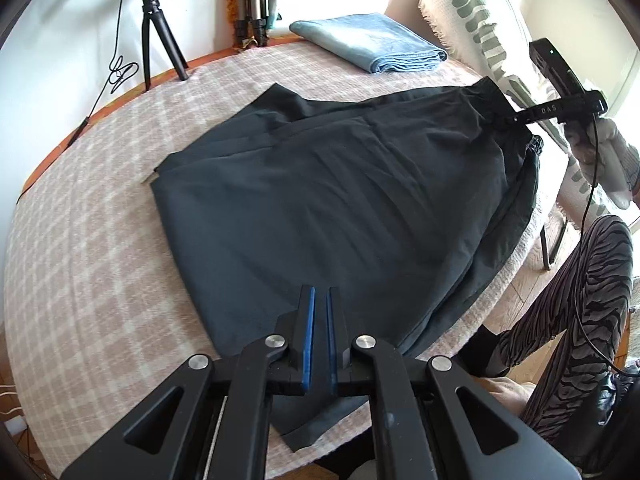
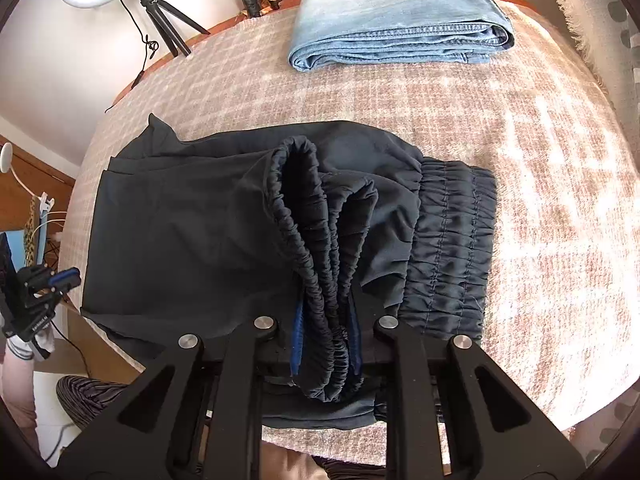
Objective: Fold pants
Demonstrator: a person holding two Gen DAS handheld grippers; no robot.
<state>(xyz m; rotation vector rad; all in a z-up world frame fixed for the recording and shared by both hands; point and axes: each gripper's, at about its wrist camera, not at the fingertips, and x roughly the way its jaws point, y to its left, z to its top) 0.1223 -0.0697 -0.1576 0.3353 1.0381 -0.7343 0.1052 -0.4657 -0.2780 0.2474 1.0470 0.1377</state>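
Note:
Black pants [image 1: 340,184] lie spread on the round checked table [image 1: 100,240], legs toward the left, elastic waistband at the right. My left gripper [image 1: 320,300] hovers over the near hem; its blue pads stand nearly together with nothing between them. My right gripper [image 2: 326,312] is shut on a bunched fold of the elastic waistband [image 2: 320,280] and holds it lifted over the pants [image 2: 180,232]. The rest of the waistband [image 2: 452,248] lies flat on the table [image 2: 540,200]. The right gripper also shows in the left wrist view [image 1: 516,118], at the waistband.
Folded blue jeans [image 1: 372,44] [image 2: 396,12] lie at the table's far side. A ring light on a tripod [image 1: 156,24] stands at the back left. A patterned chair cushion [image 1: 480,32] is at the right. The person's striped legs [image 1: 580,312] are beside the table's near right edge.

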